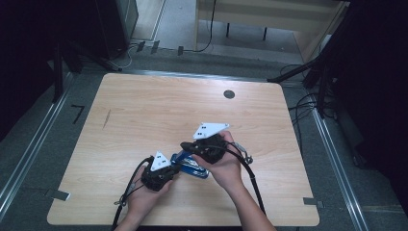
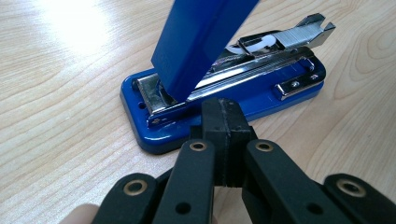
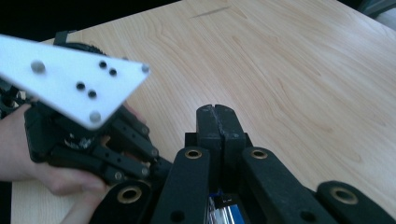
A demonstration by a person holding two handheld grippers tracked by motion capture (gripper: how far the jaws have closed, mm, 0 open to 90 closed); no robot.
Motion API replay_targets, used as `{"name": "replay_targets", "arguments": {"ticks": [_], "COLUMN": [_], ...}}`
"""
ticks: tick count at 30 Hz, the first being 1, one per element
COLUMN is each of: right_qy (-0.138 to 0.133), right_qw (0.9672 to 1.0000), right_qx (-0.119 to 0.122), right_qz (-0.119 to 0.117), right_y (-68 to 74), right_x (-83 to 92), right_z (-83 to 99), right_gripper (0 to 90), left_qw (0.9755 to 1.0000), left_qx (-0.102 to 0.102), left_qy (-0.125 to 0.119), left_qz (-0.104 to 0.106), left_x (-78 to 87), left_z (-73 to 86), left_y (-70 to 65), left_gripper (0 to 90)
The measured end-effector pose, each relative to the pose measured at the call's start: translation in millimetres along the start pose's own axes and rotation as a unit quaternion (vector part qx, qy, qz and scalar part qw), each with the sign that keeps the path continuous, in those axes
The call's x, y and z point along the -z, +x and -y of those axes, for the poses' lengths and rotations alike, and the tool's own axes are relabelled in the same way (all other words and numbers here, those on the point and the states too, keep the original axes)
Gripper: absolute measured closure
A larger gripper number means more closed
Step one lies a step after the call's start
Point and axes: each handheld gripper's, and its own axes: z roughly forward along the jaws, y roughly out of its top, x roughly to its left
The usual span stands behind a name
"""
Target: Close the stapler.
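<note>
w/ its lid swung up, prob for reloading, the blue stapler [image 2: 224, 88] sits btwn left gripper [image 2: 226, 122] & right gripper [image 3: 217, 122], both pinched closed, empty.

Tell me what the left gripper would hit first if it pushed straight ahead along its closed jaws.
Most likely the blue stapler: the left gripper, jaws shut, points at the near long side of its base, just below the raised lid. How small the remaining gap is cannot be judged.

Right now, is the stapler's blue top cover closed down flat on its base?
No: in the left gripper view the blue top cover is swung up, leaving the staple magazine exposed above the base.
</note>
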Motion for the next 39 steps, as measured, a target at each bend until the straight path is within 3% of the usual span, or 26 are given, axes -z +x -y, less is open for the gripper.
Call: {"name": "replay_targets", "arguments": {"ticks": [10, 20, 22, 28, 29, 31, 34, 36, 39], "right_qy": [-0.007, -0.001, -0.014, -0.03, -0.029, -0.013, -0.017, -0.006, -0.013], "right_qw": [0.9994, 0.998, 0.9974, 0.996, 0.9952, 0.9952, 0.9942, 0.994, 0.9924], "right_qx": [-0.031, -0.054, -0.065, -0.069, -0.076, -0.066, -0.074, -0.059, -0.061], "right_qz": [0.016, 0.033, 0.03, 0.049, 0.055, 0.071, 0.076, 0.092, 0.106], "right_y": [-5.5, -3.3, -2.7, 0.7, 2.9, 6.3, 9.1, 12.4, 16.6], "right_x": [12.7, 10.0, 11.4, 17.3, 17.6, 15.4, 16.0, 14.2, 13.5], "right_z": [41.7, 76.4, 80.6, 89.9, 92.1, 94.9, 96.6, 96.8, 98.3], "right_gripper": [90.0, 90.0, 90.0, 90.0, 90.0, 90.0, 90.0, 90.0, 90.0], "left_qw": [1.0, 0.9999, 0.9999, 0.9999, 0.9999, 0.9999, 0.9999, 0.9999, 0.9999], "left_qx": [-0.002, 0.001, 0.001, -0.001, -0.001, -0.003, -0.006, -0.006, -0.006], "left_qy": [0.0, -0.007, -0.006, -0.005, -0.005, -0.004, -0.002, -0.002, -0.002], "left_qz": [0.001, 0.012, 0.012, 0.013, 0.012, 0.012, 0.01, 0.01, 0.01], "left_x": [0.1, 1.7, 1.5, 1.5, 1.5, 1.3, 1.1, 0.8, 1.0], "left_z": [0.1, 0.7, 0.7, 0.6, 0.6, 0.6, 0.6, 0.7, 0.8], "left_y": [-0.1, 1.3, 1.0, 1.1, 1.1, 0.7, -0.2, -0.4, -0.4], "left_gripper": [90.0, 90.0, 90.0, 90.0, 90.0, 90.0, 90.0, 90.0, 90.0]}}
